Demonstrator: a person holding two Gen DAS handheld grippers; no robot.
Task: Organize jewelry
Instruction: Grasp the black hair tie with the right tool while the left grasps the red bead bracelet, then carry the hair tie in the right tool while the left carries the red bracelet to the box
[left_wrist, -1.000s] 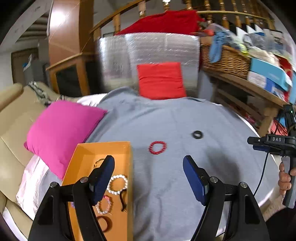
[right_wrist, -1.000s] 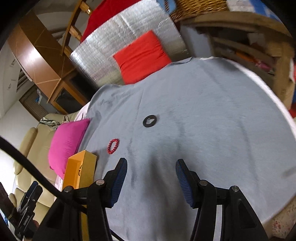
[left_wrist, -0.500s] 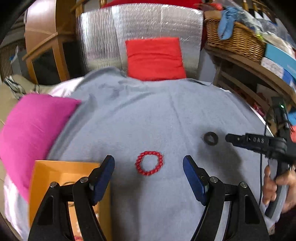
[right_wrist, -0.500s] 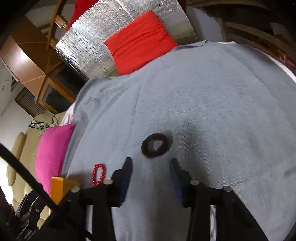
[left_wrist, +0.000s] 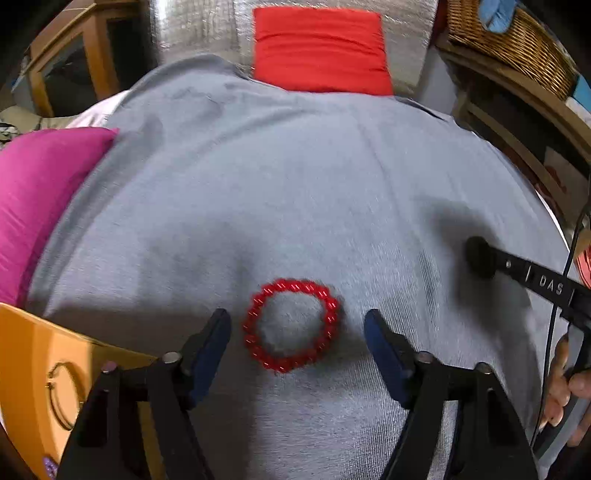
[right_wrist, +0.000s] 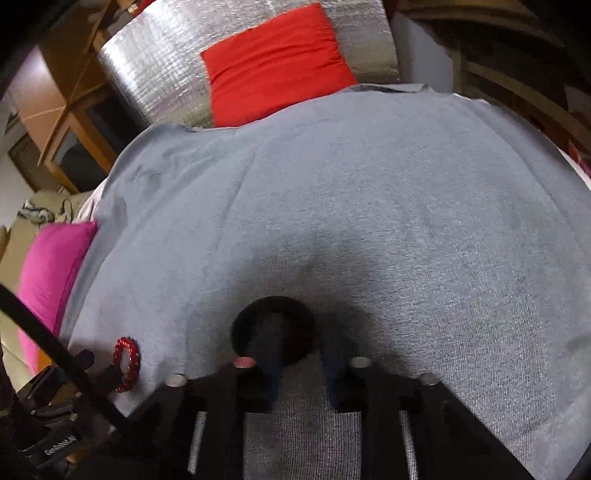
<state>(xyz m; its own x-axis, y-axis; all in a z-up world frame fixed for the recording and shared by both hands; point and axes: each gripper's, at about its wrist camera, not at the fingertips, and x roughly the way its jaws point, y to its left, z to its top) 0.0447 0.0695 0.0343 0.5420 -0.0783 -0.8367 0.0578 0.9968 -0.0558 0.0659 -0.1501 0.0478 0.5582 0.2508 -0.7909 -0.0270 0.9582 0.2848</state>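
Note:
A red beaded bracelet lies on the grey cloth. My left gripper is open, its blue fingers on either side of the bracelet, low over the cloth. The bracelet also shows small in the right wrist view. A black ring lies on the cloth. My right gripper is narrowed around the ring's right side, one finger through its hole; whether it grips is unclear. The orange box at lower left holds a thin hoop.
A pink cushion lies left of the cloth. A red cushion leans on a silver panel at the back. A wicker basket sits on a wooden shelf at right. The right gripper's tool reaches in.
Both grippers moved forward and down. The left one left the orange box and now straddles the red bracelet. The right one narrowed and reached the black ring.

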